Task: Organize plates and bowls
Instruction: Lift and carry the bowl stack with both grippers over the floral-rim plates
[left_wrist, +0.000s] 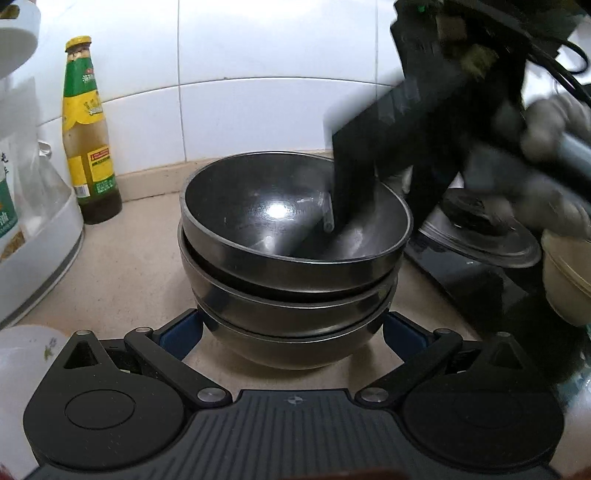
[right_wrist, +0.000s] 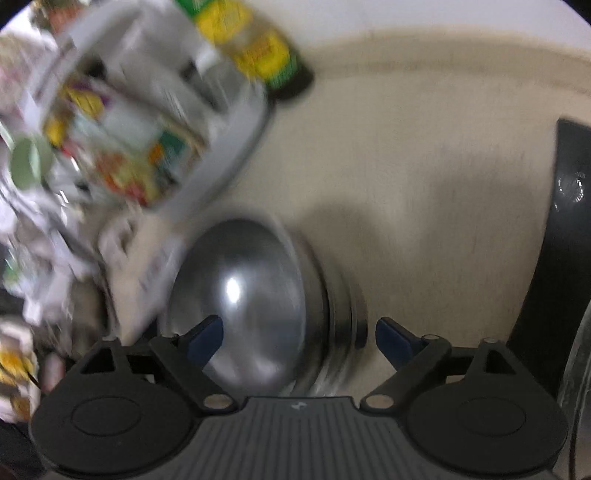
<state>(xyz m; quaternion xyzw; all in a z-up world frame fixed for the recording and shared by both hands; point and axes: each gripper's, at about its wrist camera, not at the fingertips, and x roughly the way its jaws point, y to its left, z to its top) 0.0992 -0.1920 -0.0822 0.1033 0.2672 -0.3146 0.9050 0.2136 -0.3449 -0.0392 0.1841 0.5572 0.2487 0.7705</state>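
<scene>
A stack of three steel bowls (left_wrist: 291, 280) stands on the beige counter (left_wrist: 122, 280). My left gripper (left_wrist: 291, 332) is open, its blue pads either side of the bottom bowl's base; whether they touch is unclear. My right gripper comes down from the upper right in the left wrist view, one finger (left_wrist: 351, 177) reaching inside the top bowl. In the blurred right wrist view the right gripper (right_wrist: 299, 339) is open over the stacked bowls (right_wrist: 255, 314), its left pad (right_wrist: 207, 338) inside the top bowl's rim and its right pad (right_wrist: 393, 341) outside.
A sauce bottle (left_wrist: 88, 140) stands at the tiled wall, left of the bowls. A white rack (left_wrist: 33, 229) with packets is at the far left. A black stove top (left_wrist: 476, 273) with a pot lid and a cream bowl (left_wrist: 565, 280) lies to the right.
</scene>
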